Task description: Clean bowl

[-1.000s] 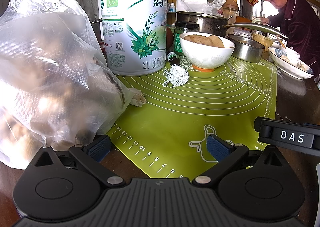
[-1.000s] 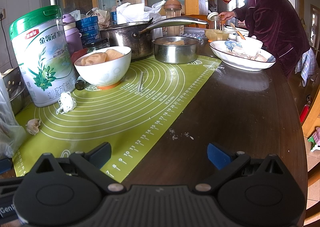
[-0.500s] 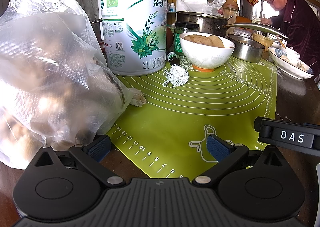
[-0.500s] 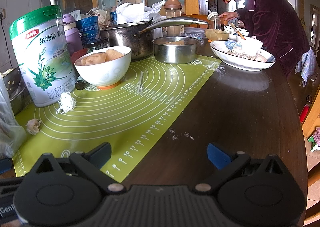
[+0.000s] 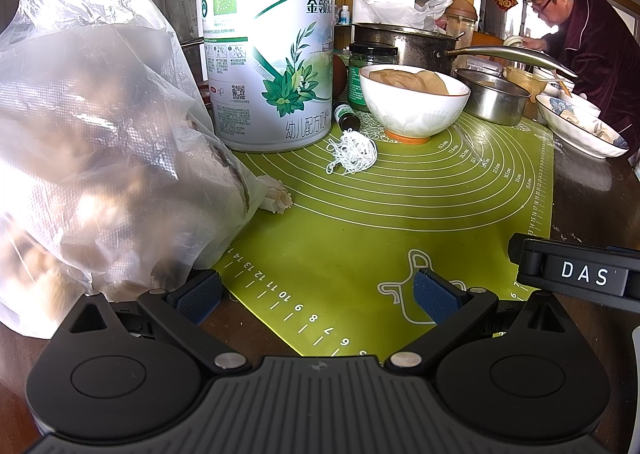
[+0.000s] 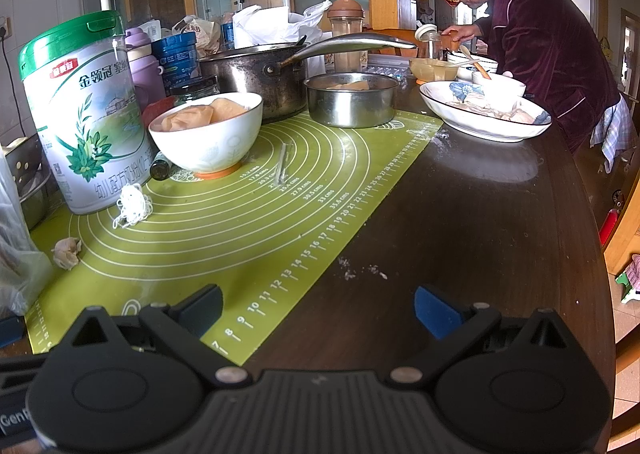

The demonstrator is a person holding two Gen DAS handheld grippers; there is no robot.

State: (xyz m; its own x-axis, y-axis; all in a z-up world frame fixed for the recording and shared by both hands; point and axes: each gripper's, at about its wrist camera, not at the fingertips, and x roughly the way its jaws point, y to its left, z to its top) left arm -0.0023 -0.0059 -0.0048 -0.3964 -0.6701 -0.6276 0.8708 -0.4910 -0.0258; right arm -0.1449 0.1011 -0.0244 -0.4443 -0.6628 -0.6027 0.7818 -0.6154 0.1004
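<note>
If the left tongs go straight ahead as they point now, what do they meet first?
Probably the small tangle of white string on the green silicone mat; just beyond stands the white ceramic bowl. Depth is uncertain.

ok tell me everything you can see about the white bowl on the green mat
The white bowl is glossy, ceramic-looking, with a faint pattern on its side and an orange foot ring. It stands upright on the green mat, holding folded tan sheets. A small dark bottle lies at its base; the tall can stands beside it. Neither gripper touches it.

Mat [image 5: 400, 221] lay bare at 12 o'clock up to the bowl [image 5: 414, 101] | plastic bag [image 5: 92, 141] blocked 10 o'clock | tin [image 5: 268, 53] stood at 11 o'clock
</note>
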